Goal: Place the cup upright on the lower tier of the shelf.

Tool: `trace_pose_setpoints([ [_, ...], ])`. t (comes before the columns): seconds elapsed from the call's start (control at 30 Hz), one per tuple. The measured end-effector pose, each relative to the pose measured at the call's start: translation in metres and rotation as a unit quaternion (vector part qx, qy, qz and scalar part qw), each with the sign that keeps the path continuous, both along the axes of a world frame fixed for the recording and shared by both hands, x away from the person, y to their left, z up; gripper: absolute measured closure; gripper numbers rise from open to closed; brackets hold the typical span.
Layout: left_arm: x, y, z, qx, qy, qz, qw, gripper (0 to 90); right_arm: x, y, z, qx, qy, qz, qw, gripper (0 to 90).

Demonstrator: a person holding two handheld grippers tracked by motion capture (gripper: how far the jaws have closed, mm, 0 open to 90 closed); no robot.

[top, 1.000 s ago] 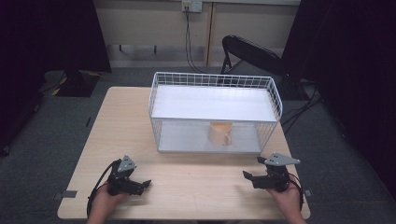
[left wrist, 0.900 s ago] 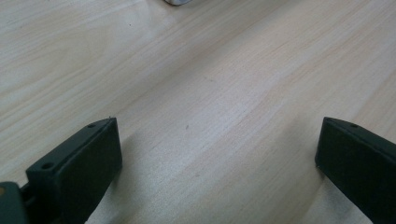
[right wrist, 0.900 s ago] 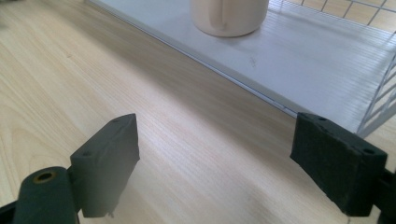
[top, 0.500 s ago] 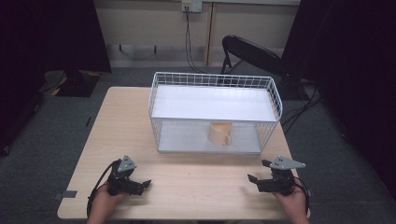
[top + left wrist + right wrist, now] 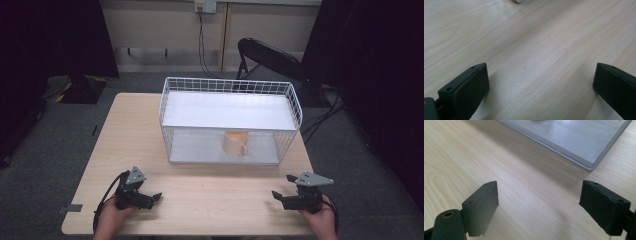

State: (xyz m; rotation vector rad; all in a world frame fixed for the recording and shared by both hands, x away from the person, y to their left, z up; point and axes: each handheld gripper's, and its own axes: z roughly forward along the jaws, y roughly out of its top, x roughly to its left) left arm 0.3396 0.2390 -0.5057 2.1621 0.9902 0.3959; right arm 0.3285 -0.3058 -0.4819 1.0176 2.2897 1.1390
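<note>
**Mug sits deep under the shelf: risks of the reach ahead**

Nearest the camera, the left black two-jaw gripper point(image 5: 150, 198) is held low at the near left of the pale wooden table point(image 5: 130, 135), its jaws spread wide with nothing between them; in the left gripper view only bare wood grain is seen between the two pads. The right black two-jaw gripper point(image 5: 278, 196) is held in the same way at the near right, likewise released and empty. In the right gripper view the grey flat base tray point(image 5: 584, 142) of the rack is seen ahead, its corner well apart from the jaws.

Farther off, the white wire-mesh rack point(image 5: 165, 107) is set across the middle of the table. The peach-coloured ceramic mug point(image 5: 236, 143) is found upright on the lower level, under the white flat upper shelf point(image 5: 225, 111), with its handle turned toward the near right.

Trouble is judged most likely at the entry. If a gripper is brought in too high, the shelf edge or the wire front could be struck and the light rack pushed back. If the mug is gripped by its rim alone, it may be tipped against the shelf. Trailing cable could also be snagged on the mesh.
</note>
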Motion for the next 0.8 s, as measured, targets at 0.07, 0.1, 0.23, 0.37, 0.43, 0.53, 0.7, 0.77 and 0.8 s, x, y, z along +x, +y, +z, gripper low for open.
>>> trace_pose_setpoints([
  [0.07, 0.0, 0.0, 0.0, 0.0, 0.0, 0.0, 1.0, 0.0, -0.001, -0.002, -0.002, -0.005, 0.001, 0.0, 1.0, 14.9],
  [0.1, 0.0, 0.0, 0.0, 0.0, 0.0, 0.0, 1.0, 0.0, -0.001, -0.003, -0.003, -0.006, 0.002, 0.0, 1.0, 14.9],
  [0.23, 0.0, 0.0, 0.0, 0.0, 0.0, 0.0, 1.0, 0.0, -0.002, -0.004, -0.005, -0.011, 0.003, 0.002, 0.9999, 14.9],
  [0.37, 0.0, 0.0, 0.0, 0.0, 0.0, 0.0, 1.0, 0.0, -0.004, -0.005, -0.008, -0.025, 0.002, 0.004, 0.9997, 15.1],
  [0.43, 0.0, 0.0, 0.0, 0.0, 0.0, 0.0, 1.0, 0.0, -0.004, -0.005, -0.009, -0.026, 0.003, 0.004, 0.9996, 15.1],
  [0.53, 0.0, 0.0, 0.0, 0.0, 0.0, 0.0, 1.0, 0.0, -0.005, -0.007, -0.013, -0.032, 0.009, 0.004, 0.9994, 15.1],
  [0.7, 0.0, 0.0, 0.0, 0.0, 0.0, 0.0, 1.0, 0.0, -0.004, -0.007, -0.017, -0.031, 0.014, 0.004, 0.9994, 15.1],
  [0.77, 0.0, 0.0, 0.0, 0.0, 0.0, 0.0, 1.0, 0.0, -0.004, -0.006, -0.019, -0.039, 0.015, 0.007, 0.9991, 15.0],
  [0.8, 0.0, 0.0, 0.0, 0.0, 0.0, 0.0, 1.0, 0.0, -0.004, -0.006, -0.019, -0.043, 0.016, 0.007, 0.9989, 14.9],
])
